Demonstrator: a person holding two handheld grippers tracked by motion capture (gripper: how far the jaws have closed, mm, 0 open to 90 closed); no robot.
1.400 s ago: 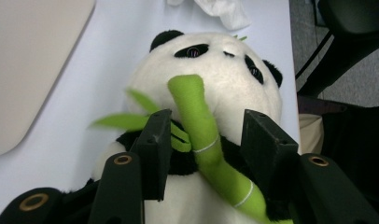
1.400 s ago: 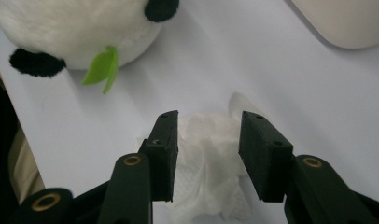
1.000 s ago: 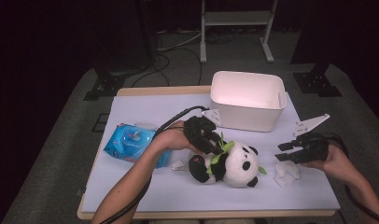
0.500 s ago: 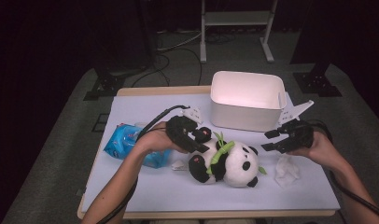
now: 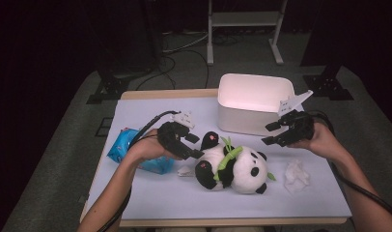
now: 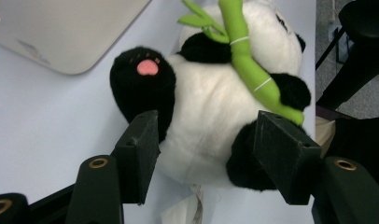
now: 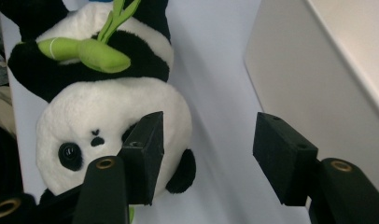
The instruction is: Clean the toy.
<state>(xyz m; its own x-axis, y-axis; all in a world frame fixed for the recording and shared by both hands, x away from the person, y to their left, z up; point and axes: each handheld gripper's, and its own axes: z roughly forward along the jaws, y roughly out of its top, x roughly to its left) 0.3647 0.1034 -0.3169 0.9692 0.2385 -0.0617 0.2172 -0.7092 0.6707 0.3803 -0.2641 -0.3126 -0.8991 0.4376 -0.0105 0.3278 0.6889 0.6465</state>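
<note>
A black-and-white panda plush (image 5: 232, 167) holding a green bamboo stalk lies on the pale blue table top (image 5: 150, 113). My left gripper (image 5: 195, 146) is at its left end. In the left gripper view the left gripper (image 6: 207, 116) has just been opening; the panda (image 6: 201, 107) has its rump between the pads, which do not press it. My right gripper (image 5: 267, 134) hovers above the panda's head, in front of the white bin (image 5: 254, 104). In the right gripper view the right gripper (image 7: 209, 119) has also just been opening, with bare table between its jaws and the panda (image 7: 99, 112) at the left.
A blue wipes packet (image 5: 131, 147) lies under my left hand. A crumpled white tissue (image 5: 296, 175) sits on the table to the right of the panda, and a smaller white scrap (image 5: 185, 170) to its left. The bin wall (image 7: 295, 79) stands close on the right gripper's right.
My left gripper drew back leftward along the panda and its jaws widened. My right gripper rose from beside the crumpled tissue and moved left toward the bin, jaws wider.
</note>
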